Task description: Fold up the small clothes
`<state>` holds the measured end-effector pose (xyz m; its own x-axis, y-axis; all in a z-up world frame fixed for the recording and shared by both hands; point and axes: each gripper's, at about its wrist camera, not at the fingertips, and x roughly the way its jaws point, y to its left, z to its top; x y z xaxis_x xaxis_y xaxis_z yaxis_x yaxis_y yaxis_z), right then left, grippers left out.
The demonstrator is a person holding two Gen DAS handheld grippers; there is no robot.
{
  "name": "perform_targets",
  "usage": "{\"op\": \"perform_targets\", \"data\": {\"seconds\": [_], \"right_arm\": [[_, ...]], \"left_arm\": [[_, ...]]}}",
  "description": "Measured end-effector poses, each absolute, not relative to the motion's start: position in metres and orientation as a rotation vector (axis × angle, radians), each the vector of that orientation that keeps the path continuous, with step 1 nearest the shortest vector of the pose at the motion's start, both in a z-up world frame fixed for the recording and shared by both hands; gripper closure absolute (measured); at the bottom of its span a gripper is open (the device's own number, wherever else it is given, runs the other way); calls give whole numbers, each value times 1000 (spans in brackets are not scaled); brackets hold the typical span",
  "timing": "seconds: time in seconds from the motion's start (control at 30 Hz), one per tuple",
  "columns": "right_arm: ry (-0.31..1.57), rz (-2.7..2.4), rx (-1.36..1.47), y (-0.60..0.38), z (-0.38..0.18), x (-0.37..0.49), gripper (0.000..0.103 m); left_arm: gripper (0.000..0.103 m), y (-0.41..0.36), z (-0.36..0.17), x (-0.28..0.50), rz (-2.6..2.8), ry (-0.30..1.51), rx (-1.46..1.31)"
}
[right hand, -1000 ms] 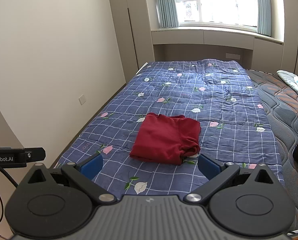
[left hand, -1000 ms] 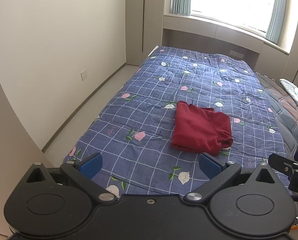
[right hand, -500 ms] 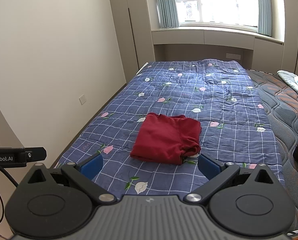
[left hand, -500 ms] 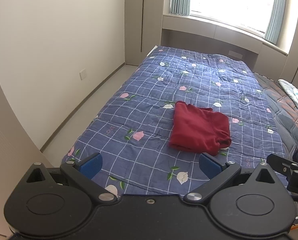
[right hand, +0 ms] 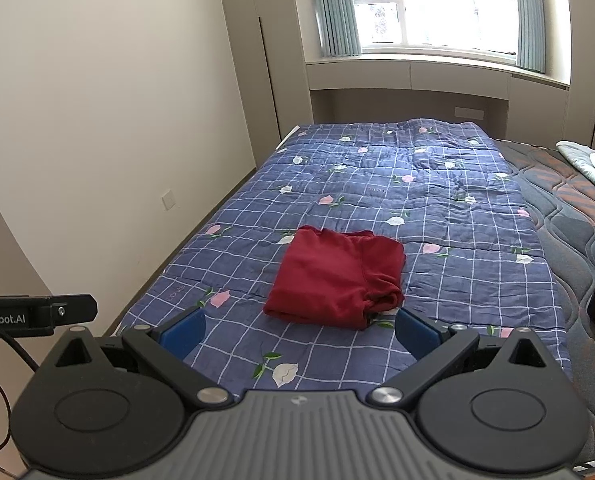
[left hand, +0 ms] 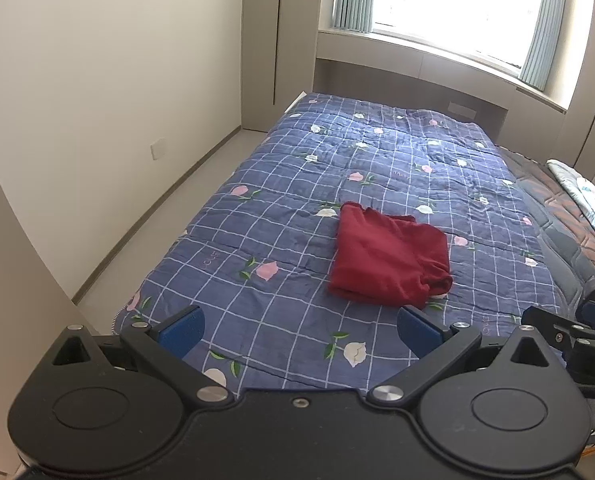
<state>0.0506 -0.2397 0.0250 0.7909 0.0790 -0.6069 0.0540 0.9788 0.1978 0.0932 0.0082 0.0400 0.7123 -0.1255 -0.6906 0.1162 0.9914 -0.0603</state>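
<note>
A dark red garment (left hand: 389,258) (right hand: 337,278) lies folded into a compact rectangle on the blue checked quilt (left hand: 297,200) (right hand: 417,184) of the bed. My left gripper (left hand: 299,330) is held back over the foot of the bed, open, with nothing between its blue pads. My right gripper (right hand: 299,332) hangs open as well, a little short of the garment's near edge, and holds nothing. Part of the right gripper shows at the right edge of the left wrist view, and part of the left gripper at the left edge of the right wrist view.
A pale wall (left hand: 97,100) and a strip of floor (left hand: 169,208) run along the bed's left side. A brown quilted mattress (right hand: 577,208) with a light floral cloth (right hand: 593,164) lies to the right. Cupboards and a window ledge (right hand: 417,76) stand beyond the bed's head.
Both grippers have drawn back slightly from the bed and the left view has tilted up a little. The folded garment has not moved.
</note>
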Motion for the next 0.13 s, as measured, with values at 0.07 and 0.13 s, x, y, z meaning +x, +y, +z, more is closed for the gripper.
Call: {"op": "perform_targets", "data": {"seconds": [0.07,0.13], "right_arm": [[660,16,209,-239,25,50,0],[660,17,209,-240,25,50,0]], "left_arm": [[1,9,40,92,-135,762,-15],[1,8,41,92,-133,761,-12]]}}
